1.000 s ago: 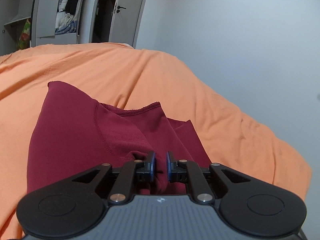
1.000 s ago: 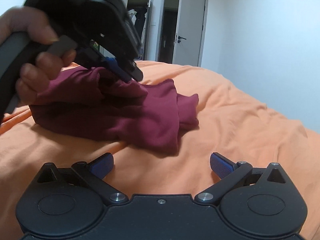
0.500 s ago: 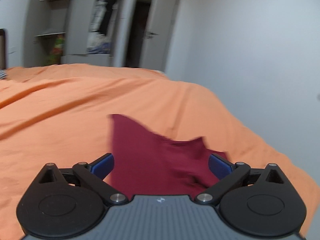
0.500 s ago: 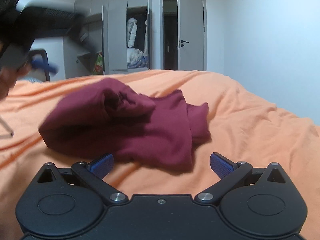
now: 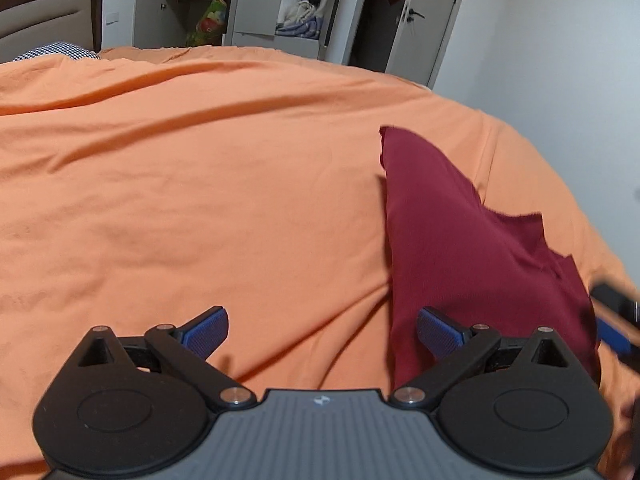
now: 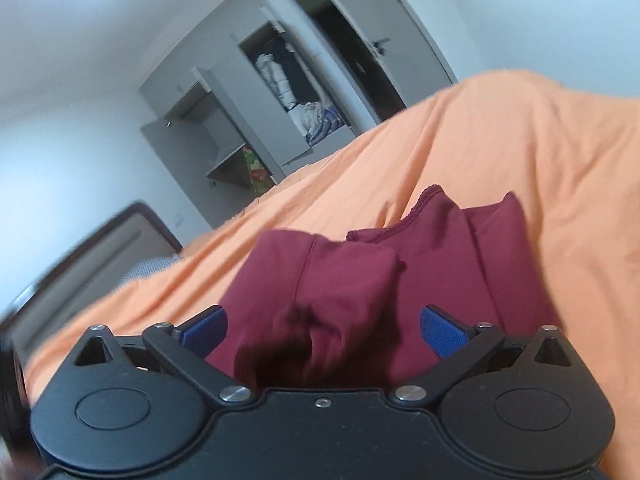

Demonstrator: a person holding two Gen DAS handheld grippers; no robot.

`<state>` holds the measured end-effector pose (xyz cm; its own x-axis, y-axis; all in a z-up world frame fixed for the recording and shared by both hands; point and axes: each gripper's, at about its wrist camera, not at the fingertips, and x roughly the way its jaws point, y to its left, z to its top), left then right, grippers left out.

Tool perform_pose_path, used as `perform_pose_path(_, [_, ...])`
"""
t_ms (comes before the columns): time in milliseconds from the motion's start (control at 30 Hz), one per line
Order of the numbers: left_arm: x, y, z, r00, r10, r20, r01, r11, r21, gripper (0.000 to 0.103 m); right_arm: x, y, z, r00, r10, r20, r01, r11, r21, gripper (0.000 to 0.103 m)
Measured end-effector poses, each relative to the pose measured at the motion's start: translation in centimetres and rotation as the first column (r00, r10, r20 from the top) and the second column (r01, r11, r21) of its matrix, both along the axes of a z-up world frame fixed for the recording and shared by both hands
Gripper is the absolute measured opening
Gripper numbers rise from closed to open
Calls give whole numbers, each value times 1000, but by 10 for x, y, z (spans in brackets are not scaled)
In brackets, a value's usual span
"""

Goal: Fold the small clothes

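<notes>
A dark red garment (image 5: 472,248) lies bunched on the orange bedsheet (image 5: 200,184), at the right of the left wrist view. My left gripper (image 5: 322,334) is open over bare sheet, its right finger in front of the garment's left edge. In the right wrist view the same garment (image 6: 360,280) fills the centre, folded over itself with a seam and neckline showing. My right gripper (image 6: 323,330) is open and tilted, with the bunched cloth between its blue pads (image 6: 442,336). A blurred part of the right gripper shows at the left wrist view's right edge.
A grey wardrobe (image 5: 280,4) with open doors and an open room door (image 5: 420,20) stand beyond the bed. A dark headboard (image 5: 52,16) and a checked pillow (image 5: 56,50) are at the far left. White walls border the bed on the right.
My left gripper has let go of the garment, opened and swung left. My right gripper has moved forward and tilted, and now has the bunched cloth between its open fingers.
</notes>
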<state>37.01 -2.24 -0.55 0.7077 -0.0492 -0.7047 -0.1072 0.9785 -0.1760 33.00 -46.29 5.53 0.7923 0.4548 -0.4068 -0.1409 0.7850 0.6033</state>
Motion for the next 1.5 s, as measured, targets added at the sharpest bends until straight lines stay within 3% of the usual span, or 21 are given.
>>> perform_pose_path(100, [-1, -2, -3, 1000, -7, 0, 7, 1000, 23, 102, 18, 1, -5, 997, -50, -60, 53, 997, 55, 99])
perform_pose_path(267, [-6, -8, -8, 1000, -8, -1, 9, 1000, 29, 102, 33, 14, -8, 989, -88, -119, 92, 995, 29, 73])
perform_pose_path(333, [-6, -8, -7, 1000, -8, 0, 8, 1000, 28, 102, 37, 19, -11, 985, -93, -149, 95, 995, 8, 41])
perform_pose_path(433, [-7, -9, -5, 1000, -10, 12, 10, 1000, 27, 102, 38, 20, -14, 980, -111, -164, 110, 994, -12, 10])
perform_pose_path(567, [-11, -12, 7, 997, -36, 63, 36, 999, 2, 102, 27, 18, 12, 992, -126, -7, 125, 988, -93, 8])
perform_pose_path(667, [-10, -19, 20, 992, -62, 110, 65, 998, -23, 102, 11, 15, 43, 981, -130, 145, 157, 969, -191, 8])
perform_pose_path(800, [-1, -39, 26, 986, -111, 125, 115, 993, -24, 102, -17, 9, 61, 953, -144, 265, 237, 901, -363, 8])
perform_pose_path(867, [5, -50, 21, 986, -130, 105, 131, 991, -3, 102, -24, 1, 53, 954, -170, 248, 261, 876, -405, 8])
perform_pose_path(933, [11, -62, 13, 986, -150, 75, 149, 989, 14, 102, -24, -11, 36, 962, -212, 173, 267, 869, -416, 8])
perform_pose_path(1067, [16, -71, -6, 986, -164, 21, 165, 986, -18, 102, -24, -29, 0, 961, -272, 58, 270, 866, -421, 8])
perform_pose_path(1233, [17, -65, -15, 988, -154, -5, 153, 987, -56, 103, -34, -29, -14, 959, -276, 64, 273, 841, -467, 8])
perform_pose_path(1300, [19, -65, -15, 989, -150, -10, 149, 987, -66, 103, -26, -30, -11, 958, -279, 61, 276, 852, -445, 8])
perform_pose_path(1467, [20, -68, -21, 989, -145, -20, 144, 987, -71, 103, -37, -35, 0, 945, -311, 101, 323, 846, -425, 39])
perform_pose_path(1500, [19, -68, -21, 990, -141, -22, 139, 987, -78, 103, -41, -36, 1, 943, -315, 110, 331, 844, -421, 51])
